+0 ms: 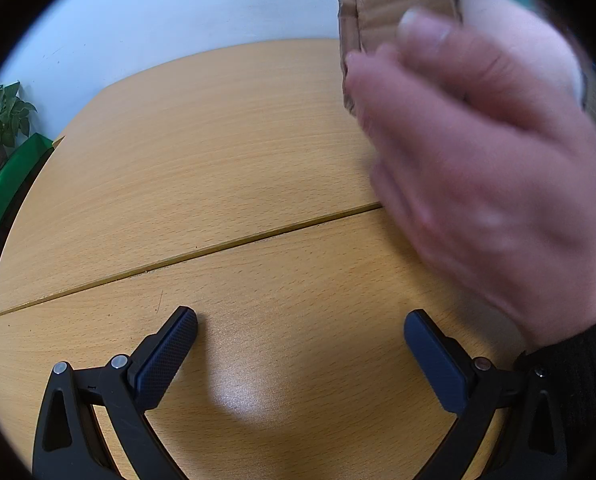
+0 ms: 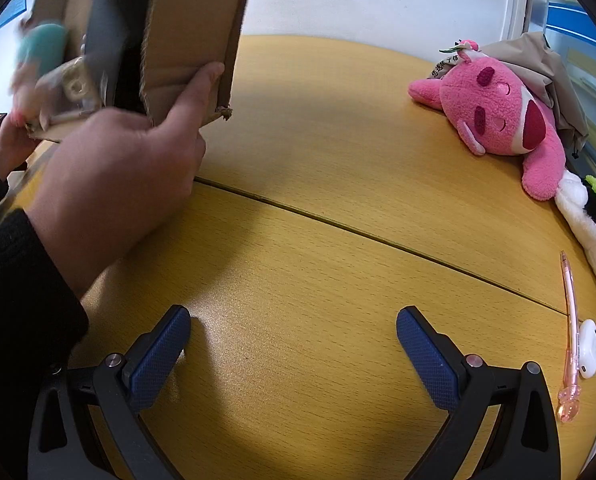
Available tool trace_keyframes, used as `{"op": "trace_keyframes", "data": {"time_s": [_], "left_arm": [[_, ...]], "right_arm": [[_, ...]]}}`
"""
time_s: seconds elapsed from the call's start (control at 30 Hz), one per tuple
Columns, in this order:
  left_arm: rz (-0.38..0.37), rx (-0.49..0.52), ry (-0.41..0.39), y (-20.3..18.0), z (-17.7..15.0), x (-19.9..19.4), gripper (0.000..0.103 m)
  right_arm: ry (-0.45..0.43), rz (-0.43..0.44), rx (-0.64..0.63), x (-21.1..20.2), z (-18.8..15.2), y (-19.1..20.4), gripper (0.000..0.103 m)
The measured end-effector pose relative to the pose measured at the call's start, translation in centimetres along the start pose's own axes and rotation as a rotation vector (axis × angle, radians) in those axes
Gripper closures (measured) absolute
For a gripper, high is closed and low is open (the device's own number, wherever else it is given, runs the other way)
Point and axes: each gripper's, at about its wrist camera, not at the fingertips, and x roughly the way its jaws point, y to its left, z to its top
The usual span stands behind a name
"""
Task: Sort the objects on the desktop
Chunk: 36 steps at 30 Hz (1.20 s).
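A person's bare hands [image 2: 109, 184] hold a tilted cardboard box [image 2: 193, 32] above the wooden table [image 2: 318, 208]. Blurred items show at its open side: a black object [image 2: 109, 36], a teal thing [image 2: 43, 50] and a clear packet [image 2: 71, 88]. The box [image 1: 394, 0] and a hand [image 1: 490, 168] also fill the right of the left wrist view. My left gripper [image 1: 300, 334] is open and empty over bare table. My right gripper [image 2: 293, 332] is open and empty. A pink plush [image 2: 502, 112], a white plush [image 2: 590, 216], a pink pen [image 2: 570, 332] and a white earbud case [image 2: 588, 348] lie at the right.
A beige cloth [image 2: 546, 64] lies behind the pink plush. A seam [image 2: 378, 236] crosses the table. A green plant [image 1: 1, 120] and a green strip [image 1: 1, 192] stand past the table's left edge. A white wall [image 1: 157, 20] is behind.
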Motion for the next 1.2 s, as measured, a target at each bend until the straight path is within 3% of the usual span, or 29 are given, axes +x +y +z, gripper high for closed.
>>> {"op": "trace_keyframes", "data": {"time_s": [1.2], "left_arm": [[0.0,0.0,0.0,1.0,1.5,0.1,0.0]], "right_arm": [[-0.004,0.0,0.003,0.8,0.2,-0.7,0.0]]}}
